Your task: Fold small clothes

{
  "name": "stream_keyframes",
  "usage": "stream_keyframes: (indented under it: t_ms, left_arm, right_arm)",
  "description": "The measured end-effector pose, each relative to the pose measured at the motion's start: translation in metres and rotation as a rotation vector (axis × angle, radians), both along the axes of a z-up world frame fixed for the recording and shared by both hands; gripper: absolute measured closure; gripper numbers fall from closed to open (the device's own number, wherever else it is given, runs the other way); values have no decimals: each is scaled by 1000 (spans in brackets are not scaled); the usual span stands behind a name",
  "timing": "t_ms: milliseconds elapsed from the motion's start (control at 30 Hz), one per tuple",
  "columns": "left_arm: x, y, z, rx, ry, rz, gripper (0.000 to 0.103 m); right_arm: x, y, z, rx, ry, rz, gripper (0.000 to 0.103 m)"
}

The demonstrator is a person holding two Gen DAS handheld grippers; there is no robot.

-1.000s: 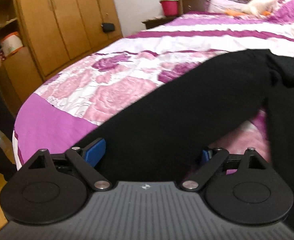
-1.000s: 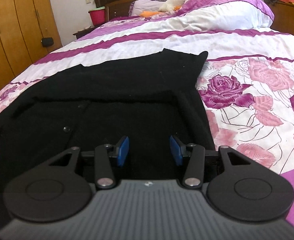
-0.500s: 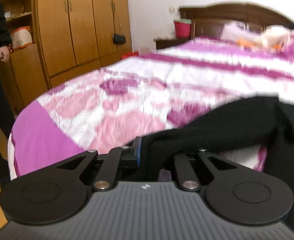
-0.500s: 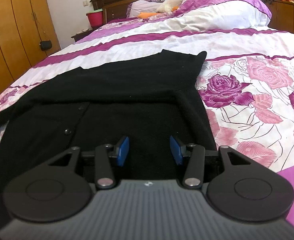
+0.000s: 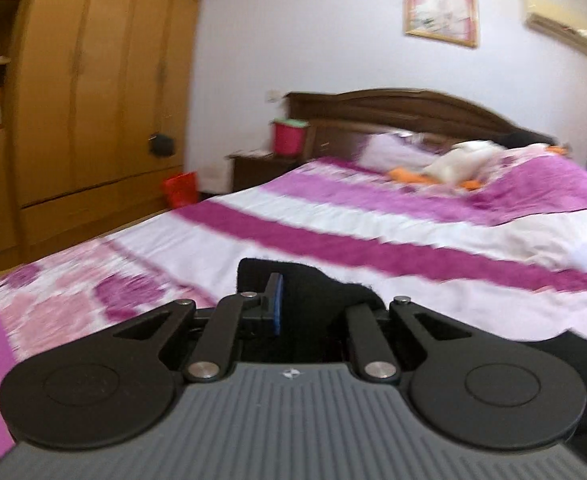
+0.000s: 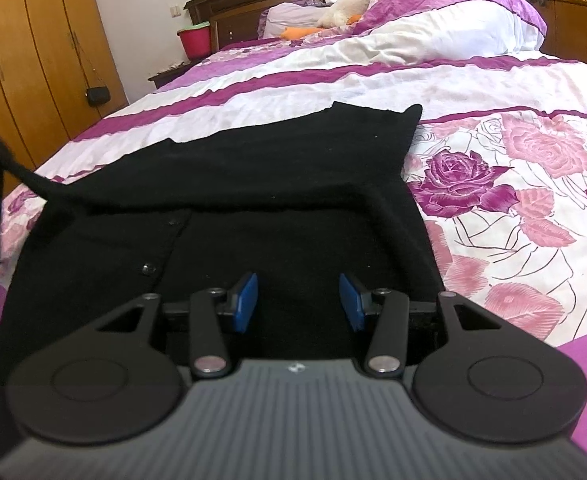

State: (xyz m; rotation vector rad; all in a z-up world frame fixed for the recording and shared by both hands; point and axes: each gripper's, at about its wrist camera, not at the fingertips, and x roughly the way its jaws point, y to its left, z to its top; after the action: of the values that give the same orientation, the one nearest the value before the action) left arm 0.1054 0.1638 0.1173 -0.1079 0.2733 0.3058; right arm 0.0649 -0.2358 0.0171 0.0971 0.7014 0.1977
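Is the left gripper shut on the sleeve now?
Yes. Left gripper is shut on the black sleeve; fabric bunches between its fingers, lifted off the bed.

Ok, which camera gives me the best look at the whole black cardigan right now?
Right wrist view: the black cardigan lies spread on the bedspread, buttons visible, under the open right gripper. Left wrist view shows only a bunched piece clamped in the left gripper.

I can read no words, numbers or brand names anywhere, only a small unreadable emblem on each of my grippers' housings.
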Motion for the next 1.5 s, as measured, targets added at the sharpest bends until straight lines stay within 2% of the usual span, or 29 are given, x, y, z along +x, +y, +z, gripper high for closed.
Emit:
stream_keyframes:
  t_ms: [133,300,400,567,733,767,867,967,1100,1267,1500]
  left_arm:
    - [15,-39,10,-18,-20,-114,91]
    - [32,-95,1,2,15,-235,91]
    - [46,-124,-19,-1,77,-302,91]
    - [66,-150,-62,-53,183,-339,91]
    - [76,-152,-102,-100,284,-385,86]
    - [82,-146,-107,-113,304,-391,77]
    - [80,-143,-116,-140,321,-387,66]
    - [71,-138,-111,-170,315,-393,52]
    - [48,-133,-97,-140,315,-386,32]
    - [15,-116,-81,-121,299,-355,30]
    - [-31,-71,-72,-117,288,-246,28]
  right_arm:
    - [-1,-3,-1,14,0,2,55]
    - [-3,-8,-2,35,1,-6,55]
    - [-3,-11,-3,45,1,-9,55]
    - [-5,-15,-4,57,0,-14,56]
    - [-6,-18,-6,69,1,-18,56]
    - [-6,-18,-6,69,1,-17,56]
    - [-6,-18,-6,67,0,-17,56]
    - [-6,-17,-6,65,-2,-17,56]
    - [-6,-14,-3,56,-13,-5,54]
    - [-5,0,6,42,-38,37,54]
    - [1,36,22,21,-79,144,54]
